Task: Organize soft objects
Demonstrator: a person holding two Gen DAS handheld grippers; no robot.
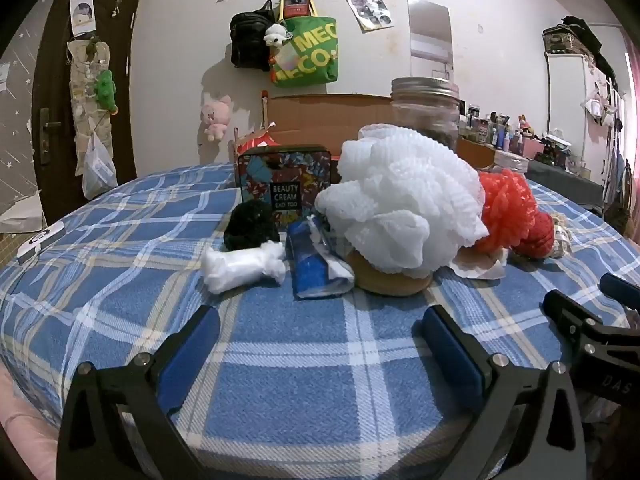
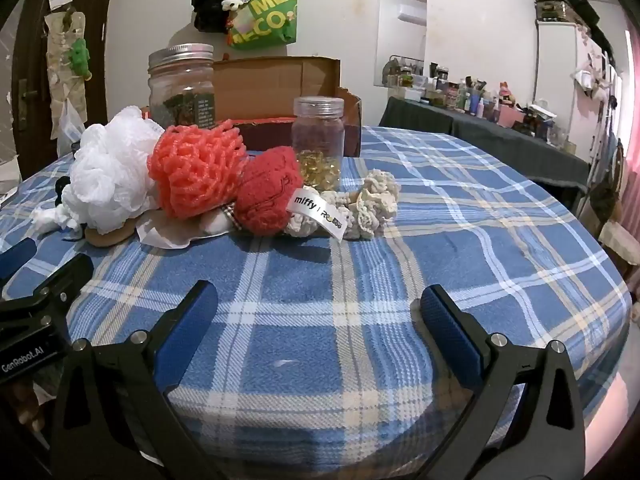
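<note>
A pile of soft things lies on the blue plaid cloth point(image 1: 304, 360). In the left wrist view a big white mesh puff point(image 1: 404, 196) rests on a tan round pad point(image 1: 392, 280), with an orange mesh puff point(image 1: 506, 208) to its right, a black fuzzy ball point(image 1: 250, 226), a white plastic bundle point(image 1: 244, 266) and a blue packet point(image 1: 314, 266) in front. In the right wrist view a red knitted piece point(image 2: 268, 196) with a "miffy" tag and a cream crochet piece point(image 2: 372, 204) lie beside the orange puff point(image 2: 196, 168). My left gripper point(image 1: 320, 340) and right gripper point(image 2: 318, 320) both stand open and empty, short of the pile.
A patterned tin point(image 1: 286, 184), a big lidded glass jar point(image 2: 182, 84), a small clear jar point(image 2: 318, 140) and an open cardboard box point(image 2: 280, 84) stand behind the pile. A white flat device point(image 1: 40, 240) lies at the left. Bare cloth stretches to the right of the pile in the right wrist view.
</note>
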